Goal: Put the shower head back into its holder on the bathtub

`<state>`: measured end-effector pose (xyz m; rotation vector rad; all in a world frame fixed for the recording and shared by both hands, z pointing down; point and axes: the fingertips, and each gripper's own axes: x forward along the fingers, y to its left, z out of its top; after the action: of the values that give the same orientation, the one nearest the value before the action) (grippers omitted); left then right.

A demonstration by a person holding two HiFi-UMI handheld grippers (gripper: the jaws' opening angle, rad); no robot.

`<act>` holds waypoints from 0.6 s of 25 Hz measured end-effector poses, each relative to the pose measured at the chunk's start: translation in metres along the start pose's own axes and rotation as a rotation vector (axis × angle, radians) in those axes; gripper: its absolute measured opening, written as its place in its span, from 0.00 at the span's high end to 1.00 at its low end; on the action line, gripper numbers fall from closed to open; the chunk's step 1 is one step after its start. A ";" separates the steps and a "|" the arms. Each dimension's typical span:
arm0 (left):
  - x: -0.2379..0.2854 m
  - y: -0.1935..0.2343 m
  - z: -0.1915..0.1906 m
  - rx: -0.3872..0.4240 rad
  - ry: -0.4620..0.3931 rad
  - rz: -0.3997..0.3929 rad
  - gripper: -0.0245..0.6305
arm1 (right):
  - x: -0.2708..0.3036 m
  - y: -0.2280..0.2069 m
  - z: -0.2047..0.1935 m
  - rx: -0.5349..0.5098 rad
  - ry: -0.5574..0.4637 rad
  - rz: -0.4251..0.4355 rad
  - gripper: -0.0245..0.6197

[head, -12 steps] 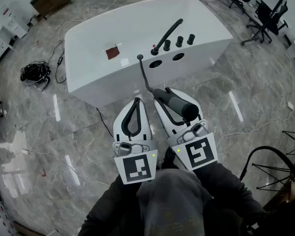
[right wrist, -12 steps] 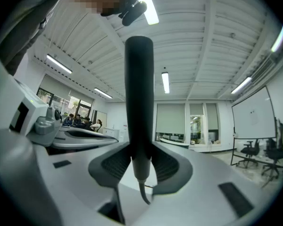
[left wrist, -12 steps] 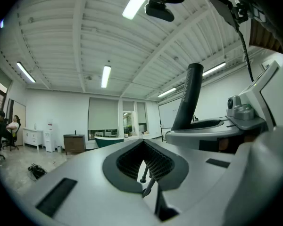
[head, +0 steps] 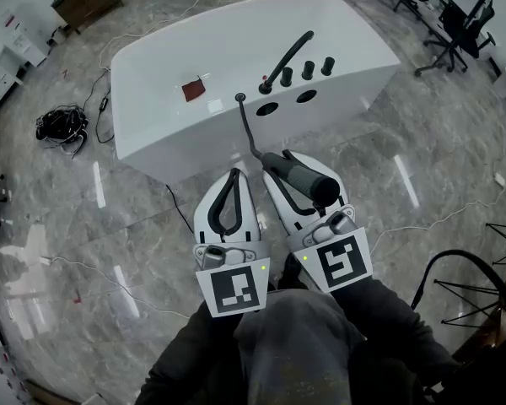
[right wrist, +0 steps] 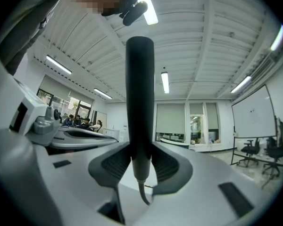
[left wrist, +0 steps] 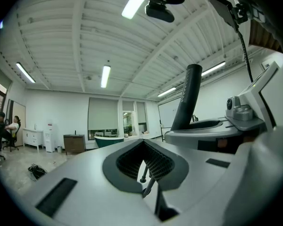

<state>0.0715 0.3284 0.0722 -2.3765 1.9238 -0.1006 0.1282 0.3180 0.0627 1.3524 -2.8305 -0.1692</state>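
Note:
The black shower head [head: 302, 178] lies across the jaws of my right gripper [head: 280, 164], which is shut on its handle. Its black hose [head: 246, 129] runs up to a fitting on the white bathtub [head: 169, 66]. Two oval openings [head: 266, 108] sit on the tub's deck below the black tap [head: 288, 59] and knobs [head: 308, 71]. In the right gripper view the shower head [right wrist: 140, 102] stands upright between the pads of the right gripper [right wrist: 140, 161]. My left gripper [head: 231, 175] hangs beside it, shut and holding nothing. In the left gripper view, that left gripper [left wrist: 144, 161] has the shower head [left wrist: 186, 98] to its right.
A red patch [head: 193, 89] lies on the tub's top. On the marble floor are a cable bundle [head: 61, 125] at the left and thin cables [head: 76, 268]. Office chairs [head: 455, 24] stand at the upper right, a black stand [head: 476, 298] at the lower right.

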 end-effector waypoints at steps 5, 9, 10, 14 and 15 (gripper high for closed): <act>0.006 0.000 0.000 -0.003 -0.002 0.010 0.96 | 0.002 -0.007 0.000 0.008 -0.006 -0.003 0.74; 0.005 -0.006 0.001 0.007 0.006 0.017 0.96 | -0.001 -0.014 0.000 0.020 -0.012 0.010 0.75; 0.004 -0.008 0.000 0.010 0.010 0.019 0.96 | -0.002 -0.015 0.001 0.020 -0.014 0.015 0.75; 0.004 -0.011 -0.002 0.008 0.015 0.051 0.96 | -0.004 -0.020 0.002 0.007 -0.028 0.044 0.75; 0.003 -0.012 -0.003 0.009 0.014 0.060 0.96 | -0.005 -0.020 0.002 0.004 -0.030 0.052 0.75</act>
<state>0.0839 0.3279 0.0762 -2.3159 1.9944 -0.1228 0.1471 0.3095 0.0585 1.2863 -2.8886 -0.1857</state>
